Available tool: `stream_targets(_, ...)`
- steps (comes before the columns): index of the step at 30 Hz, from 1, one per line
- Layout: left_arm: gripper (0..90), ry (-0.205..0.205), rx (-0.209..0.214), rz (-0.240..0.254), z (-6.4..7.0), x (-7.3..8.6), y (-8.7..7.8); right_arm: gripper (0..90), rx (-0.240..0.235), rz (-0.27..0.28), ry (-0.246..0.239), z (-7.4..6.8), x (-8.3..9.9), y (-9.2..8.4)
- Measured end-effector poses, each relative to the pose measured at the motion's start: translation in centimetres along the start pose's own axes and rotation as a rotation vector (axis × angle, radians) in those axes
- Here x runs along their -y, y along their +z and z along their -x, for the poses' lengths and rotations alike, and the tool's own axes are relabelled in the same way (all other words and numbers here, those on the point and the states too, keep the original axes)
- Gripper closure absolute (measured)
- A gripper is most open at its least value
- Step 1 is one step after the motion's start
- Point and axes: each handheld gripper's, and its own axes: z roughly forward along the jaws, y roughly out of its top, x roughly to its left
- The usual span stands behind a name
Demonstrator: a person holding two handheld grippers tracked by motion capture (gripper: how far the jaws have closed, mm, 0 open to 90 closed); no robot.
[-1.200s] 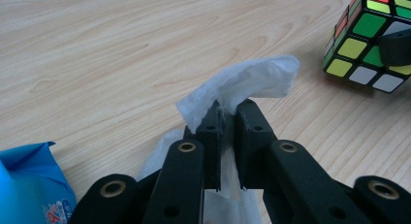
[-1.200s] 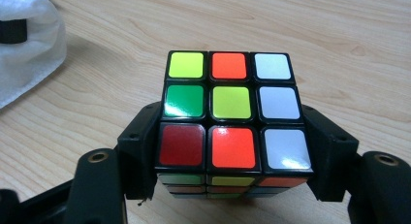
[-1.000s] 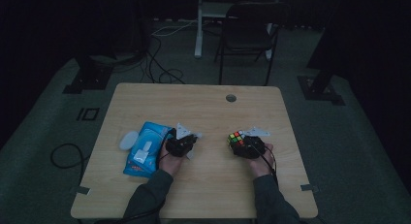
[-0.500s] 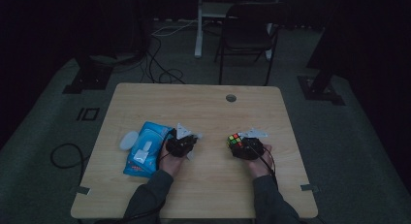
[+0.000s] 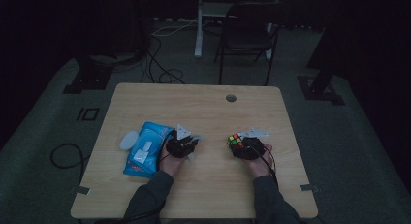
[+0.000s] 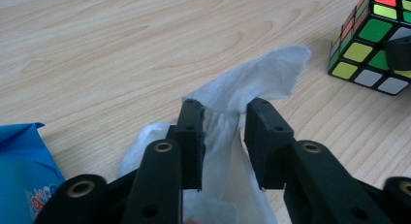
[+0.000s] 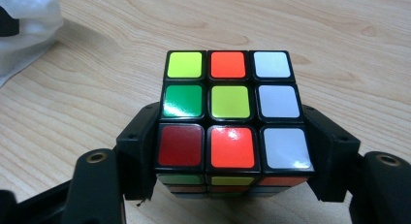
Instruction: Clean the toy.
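A crumpled white wipe [image 6: 252, 78] lies between the jaws of my left gripper [image 6: 223, 122], which have just been opening. The left pad touches the wipe and a gap shows at the right pad. In the high view the left gripper [image 5: 191, 139] sits mid-table with the wipe [image 5: 197, 136] at its tip. My right gripper [image 7: 232, 132] is shut on a Rubik's cube [image 7: 228, 107], its pads pressing the cube's two sides. The cube [image 5: 235, 140] rests on the wooden table [image 5: 203, 103] in front of the right gripper [image 5: 242, 145].
A blue pack of wipes [image 5: 145, 149] lies left of the left hand, with a white round lid [image 5: 129, 140] beside it. The table has a cable hole [image 5: 231, 98] near its far edge. A dark chair [image 5: 247, 35] stands behind the table.
Both hands stay where they were. The high view shows no clear difference.
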Motion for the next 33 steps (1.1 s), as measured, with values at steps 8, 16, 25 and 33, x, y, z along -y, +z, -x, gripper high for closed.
stream_targets(8,59.6,-0.016,0.009,0.006,0.1,0.2,-0.5,25.4,0.01,0.018,0.008,-0.1,-0.3,-0.6)
stream_targets(16,57.1,-0.032,0.012,0.027,-0.1,0.3,-1.4,24.2,0.006,0.039,0.005,-0.3,-0.6,-1.1)
stream_targets(25,55.6,-0.056,0.033,0.041,-0.1,-0.2,-2.7,24.2,0.009,0.076,0.004,-0.3,-0.8,-2.0)
stream_targets(33,54.0,-0.047,0.048,0.048,0.3,-0.8,-3.5,24.3,0.003,0.098,0.024,0.0,-0.9,-2.9)
